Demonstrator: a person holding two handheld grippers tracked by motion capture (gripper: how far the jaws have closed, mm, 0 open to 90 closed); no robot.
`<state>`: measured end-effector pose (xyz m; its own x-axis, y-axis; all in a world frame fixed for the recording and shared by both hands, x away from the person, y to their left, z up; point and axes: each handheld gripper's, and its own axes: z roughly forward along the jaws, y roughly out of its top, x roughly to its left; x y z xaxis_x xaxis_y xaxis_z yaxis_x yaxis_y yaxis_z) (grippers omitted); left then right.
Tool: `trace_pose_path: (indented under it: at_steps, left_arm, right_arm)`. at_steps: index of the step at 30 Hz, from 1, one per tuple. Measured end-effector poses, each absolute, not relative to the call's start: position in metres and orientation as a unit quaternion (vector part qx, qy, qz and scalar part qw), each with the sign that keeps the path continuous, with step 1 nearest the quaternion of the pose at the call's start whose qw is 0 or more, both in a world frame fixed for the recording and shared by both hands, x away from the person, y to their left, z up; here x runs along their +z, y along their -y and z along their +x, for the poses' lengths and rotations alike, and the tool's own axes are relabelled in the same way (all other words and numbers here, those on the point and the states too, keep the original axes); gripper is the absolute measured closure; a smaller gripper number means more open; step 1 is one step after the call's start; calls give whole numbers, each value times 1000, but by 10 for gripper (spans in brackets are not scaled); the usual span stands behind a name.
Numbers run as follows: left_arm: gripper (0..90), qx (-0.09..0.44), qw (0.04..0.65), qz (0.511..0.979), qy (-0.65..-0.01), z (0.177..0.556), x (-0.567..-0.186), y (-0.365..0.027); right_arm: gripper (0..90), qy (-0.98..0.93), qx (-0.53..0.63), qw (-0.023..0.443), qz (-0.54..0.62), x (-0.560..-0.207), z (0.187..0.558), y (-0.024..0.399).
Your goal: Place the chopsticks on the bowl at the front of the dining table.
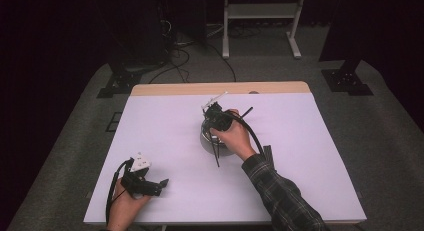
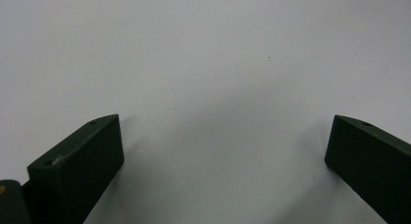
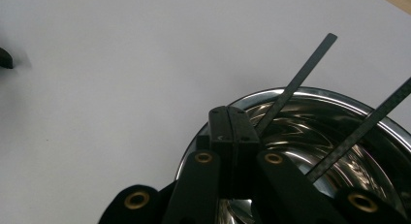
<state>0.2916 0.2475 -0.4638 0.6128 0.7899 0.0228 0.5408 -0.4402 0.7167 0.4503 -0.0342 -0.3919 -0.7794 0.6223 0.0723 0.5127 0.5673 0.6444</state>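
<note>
Our right gripper point(image 3: 231, 118), fingers clenched together, sits over the shiny round steel bowl point(image 3: 334, 136); left gripper point(image 2: 223, 151) released.

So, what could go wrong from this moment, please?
1. The right gripper has its jaws shut at the rim of the metal bowl. A sideways pull could tip or slide the bowl.
2. Two thin black sticks lean loosely in the bowl; they may fall out onto the table.
3. The left gripper rests open and far away, so it may not steady the bowl in time.
</note>
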Motion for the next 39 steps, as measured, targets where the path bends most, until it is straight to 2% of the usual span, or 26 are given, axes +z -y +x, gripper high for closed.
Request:
trace_pose_path:
  at_steps: [39]
  left_arm:
    - [0,182,345,829,-400,292,-464,-247]
  right_arm:
    - [895,-878,332,92,333,-393,448,55]
